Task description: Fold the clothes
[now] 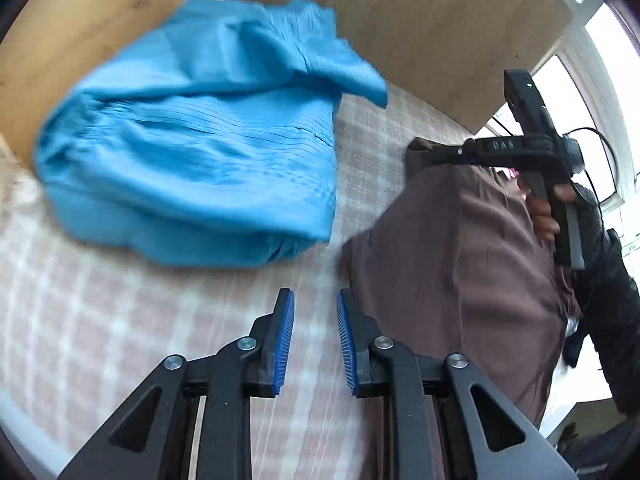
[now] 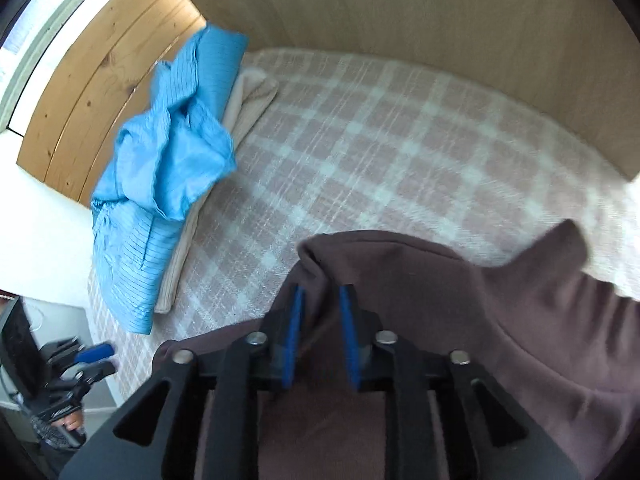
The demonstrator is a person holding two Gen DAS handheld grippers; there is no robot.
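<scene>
The work surface is a bed covered with a pink-and-white checked blanket (image 2: 360, 128). Wooden boards (image 2: 100, 80) bound it on one side and a plain light-wood panel (image 2: 400, 8) bounds the adjoining side.

Garments in view: three.
- One brown garment (image 2: 540, 320), the item being handled. It lies at the near edge of the bed, directly under the right gripper (image 2: 322, 328). In the right wrist view its long axis runs across the frame, from lower left to right, and one corner rises to a peak at upper right. A raised fold of the cloth stands between the two blue pads (image 2: 294, 332).
- One blue striped garment (image 1: 192, 152), bunched and unfolded, against the wooden boards. Its long axis runs along the boards.
- One cream cloth (image 2: 248, 108), partly covered by the blue garment.

Grippers: two.
- Right gripper: jaws a little apart. The brown fold sits in the gap; whether the pads press on it cannot be determined.
- Left gripper (image 1: 316, 340): jaws apart with nothing between them, above bare blanket, between the blue garment and the brown garment.

In the left wrist view, a hand (image 1: 548, 212) holds the right gripper's handle above the brown garment. Open blanket separates the blue garment from the brown one. Both views are motion-blurred.
</scene>
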